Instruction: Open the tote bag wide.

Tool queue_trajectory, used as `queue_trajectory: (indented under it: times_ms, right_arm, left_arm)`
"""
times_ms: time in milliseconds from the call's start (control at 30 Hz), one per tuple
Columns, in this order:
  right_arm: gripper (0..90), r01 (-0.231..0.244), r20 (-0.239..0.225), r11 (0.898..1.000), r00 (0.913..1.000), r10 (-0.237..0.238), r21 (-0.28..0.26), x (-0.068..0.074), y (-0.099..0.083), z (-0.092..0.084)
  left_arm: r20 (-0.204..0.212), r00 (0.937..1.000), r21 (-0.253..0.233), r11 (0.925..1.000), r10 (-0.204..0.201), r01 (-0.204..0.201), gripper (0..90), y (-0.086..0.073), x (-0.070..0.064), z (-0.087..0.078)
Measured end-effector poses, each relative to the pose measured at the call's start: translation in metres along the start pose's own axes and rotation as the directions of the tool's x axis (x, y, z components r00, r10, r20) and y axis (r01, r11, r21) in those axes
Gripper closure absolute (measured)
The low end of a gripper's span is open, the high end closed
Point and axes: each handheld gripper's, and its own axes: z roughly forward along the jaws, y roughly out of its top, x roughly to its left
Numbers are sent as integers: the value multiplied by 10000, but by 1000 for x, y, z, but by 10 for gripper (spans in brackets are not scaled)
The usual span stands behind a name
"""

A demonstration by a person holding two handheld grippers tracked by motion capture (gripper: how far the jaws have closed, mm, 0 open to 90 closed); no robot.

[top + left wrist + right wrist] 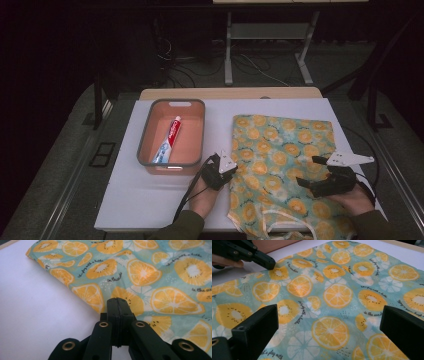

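- While our left tool (117, 301) sits pressed together at the fruit-print cloth's (280, 150) edge, our right tool (329, 325) hovers spread apart above it.
- Next, we likely pinch that edge.

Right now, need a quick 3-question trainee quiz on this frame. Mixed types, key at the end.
1. True or false: the toothpaste tube lies inside the orange bin.
2. Multiple choice: the left claw is A) wide open above the bin, B) shut at the left edge of the fruit-print cloth, C) holding the toothpaste tube.
3. Fill in: the right claw, over the cloth, has its jaws ____.

Key: 1 true. 2 B; whether cloth is pinched between the jaws cannot be told. 3 open.
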Motion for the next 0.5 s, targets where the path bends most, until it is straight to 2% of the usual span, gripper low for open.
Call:
queue_trajectory:
  times_ms: [33, 67, 100, 167, 200, 267, 333, 500]
  right_arm:
    - [18, -7, -4, 10000, 10000, 7, -7, 0, 0, 0]
    - [18, -7, -4, 10000, 10000, 7, -5, 0, 0, 0]
    - [18, -10, -7, 10000, 10000, 10, -6, 0, 0, 0]
    - [18, -10, -4, 10000, 10000, 10, -5, 0, 0, 0]
    - [18, -1, -3, 10000, 10000, 1, 0, 0, 0, 0]
    - [18, -16, -2, 10000, 10000, 16, 1, 0, 0, 0]
    - [18, -2, -3, 10000, 10000, 2, 16, 0, 0, 0]
    - [18, 54, 19, 10000, 10000, -54, 70, 1, 0, 0]
  left_arm:
    - [-42, 9999, -40, 9999, -117, 117, 861, 0, 1, -2]
    - [61, 9996, -21, 9996, -264, 264, 706, 0, 2, -5]
    - [202, 9984, -26, 9986, -522, 522, 706, 0, 4, -8]
    - [617, 9938, -82, 9957, -920, 927, 581, -2, 6, -17]
    - [749, 9919, -48, 9947, -1024, 1031, 556, -3, 5, -22]
    - [1269, 9848, 171, 9930, -1184, 1172, 539, -6, 4, -31]
    - [1666, 9787, 278, 9927, -1203, 1173, 496, -10, 1, -37]
    - [2196, 9690, 649, 9928, -1129, 1009, 460, -20, -6, -43]
